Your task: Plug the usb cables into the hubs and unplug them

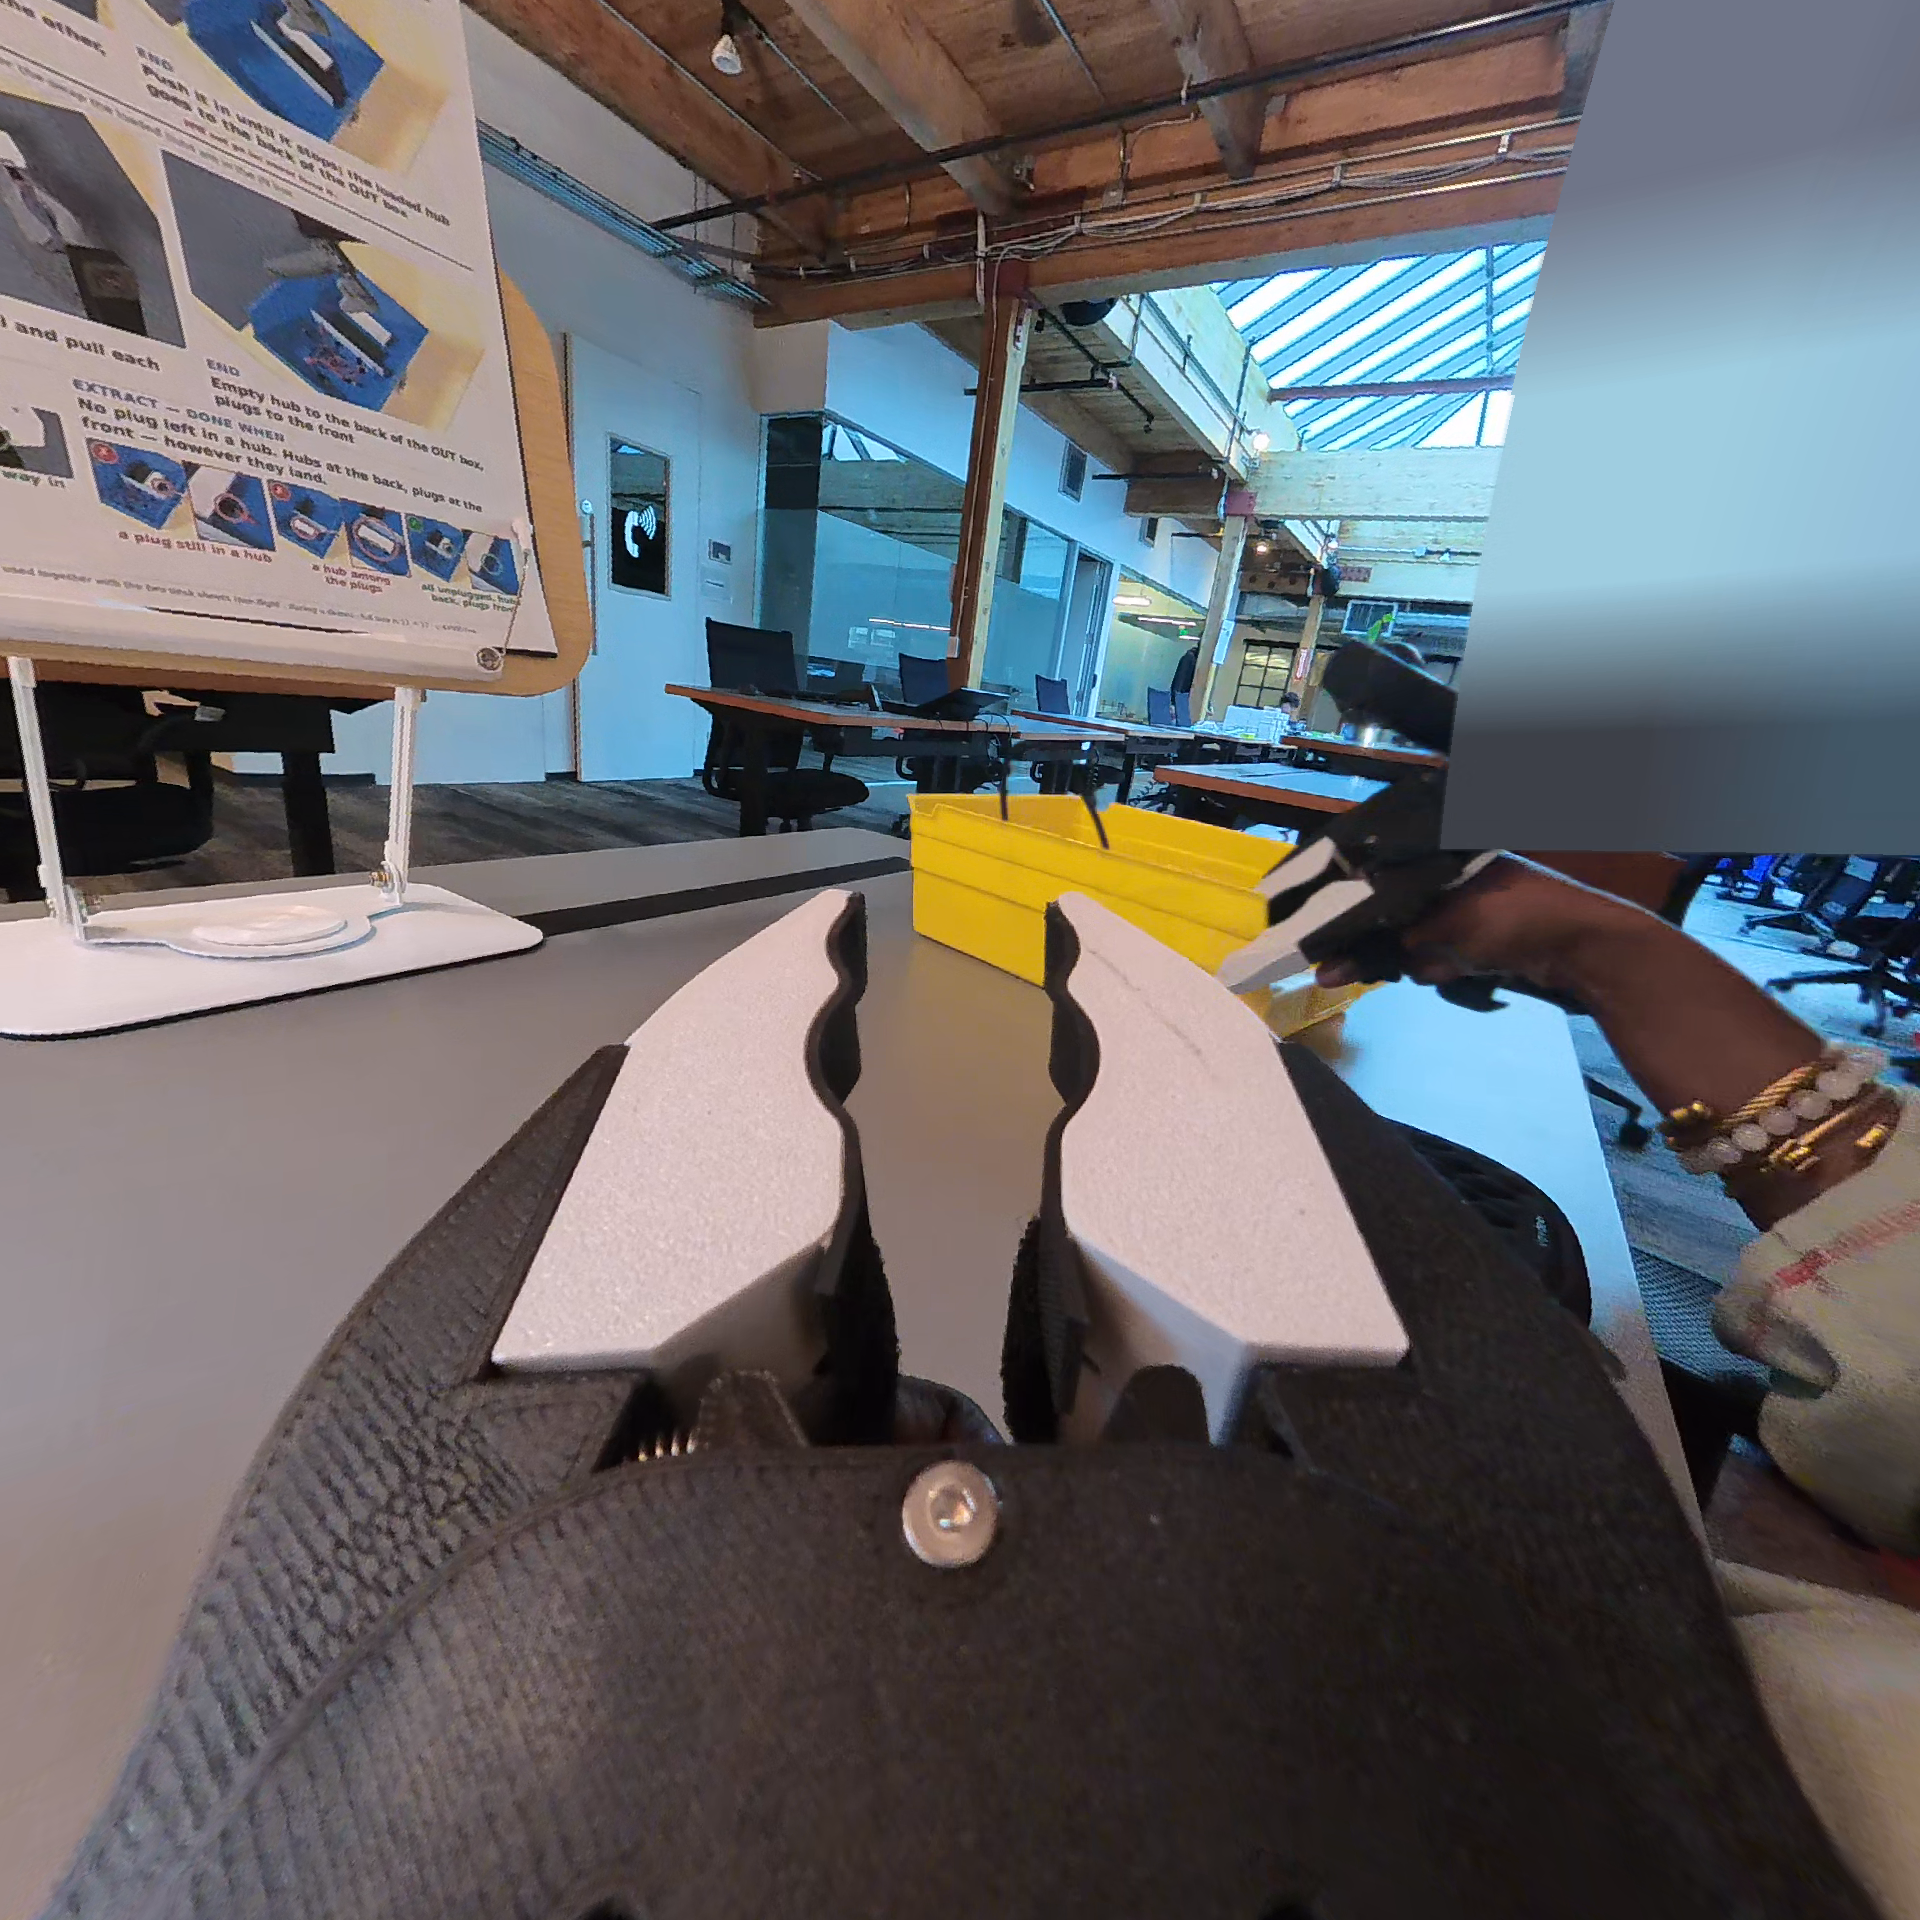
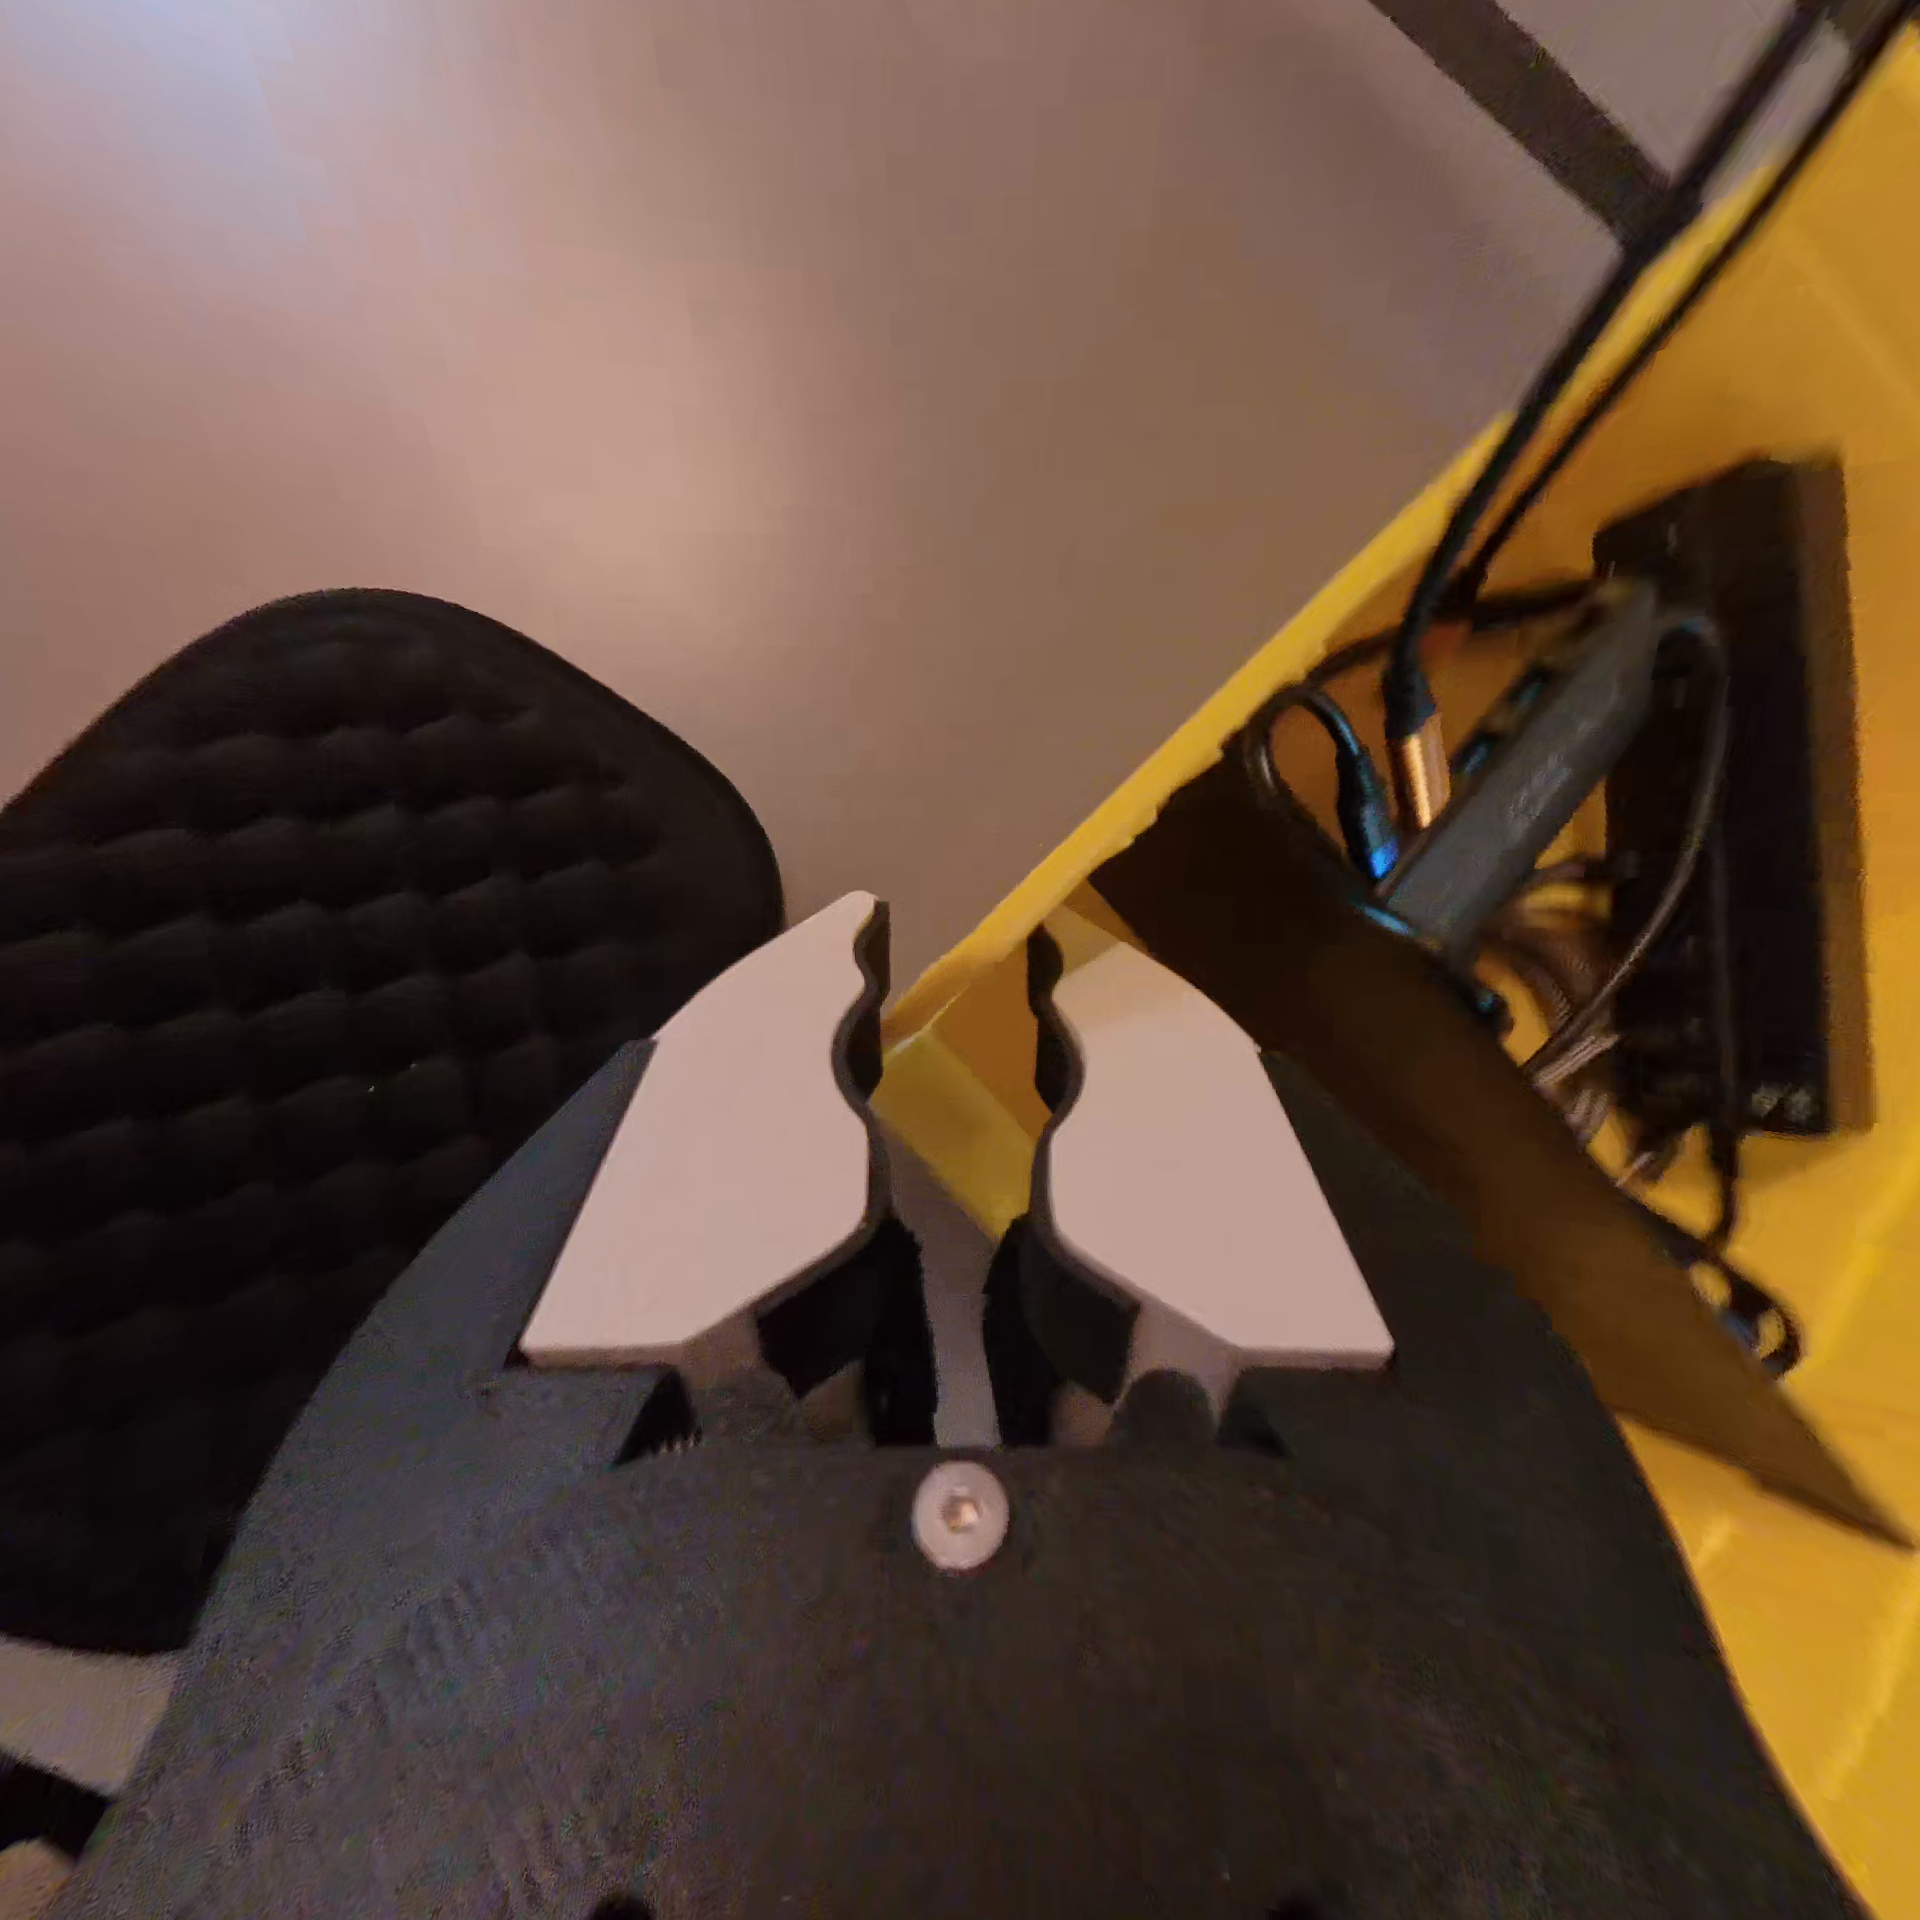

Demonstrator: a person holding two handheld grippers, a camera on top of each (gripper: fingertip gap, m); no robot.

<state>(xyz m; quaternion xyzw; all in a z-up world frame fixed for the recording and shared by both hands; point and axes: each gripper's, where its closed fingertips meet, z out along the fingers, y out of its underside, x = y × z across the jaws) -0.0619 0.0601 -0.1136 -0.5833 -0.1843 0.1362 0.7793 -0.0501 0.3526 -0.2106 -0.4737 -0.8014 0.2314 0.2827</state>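
Note:
A yellow bin (image 1: 1039, 883) stands on the grey table. In the right wrist view the bin (image 2: 1195, 790) holds a grey USB hub (image 2: 1527, 779) with black cables (image 2: 1413, 665) plugged into it, beside a long black hub (image 2: 1766, 790). My left gripper (image 1: 956, 914) is open and empty above the table, short of the bin. My right gripper (image 2: 956, 925) is open and empty over the bin's near corner; it also shows in the left wrist view (image 1: 1278, 925), held by a hand at the bin's right end.
A white stand (image 1: 260, 935) holding an instruction sheet (image 1: 239, 312) sits at the table's left. A black chair back (image 2: 343, 1039) lies below the table edge by the bin. Two cables (image 1: 1049, 810) stick up out of the bin. Desks and chairs stand behind.

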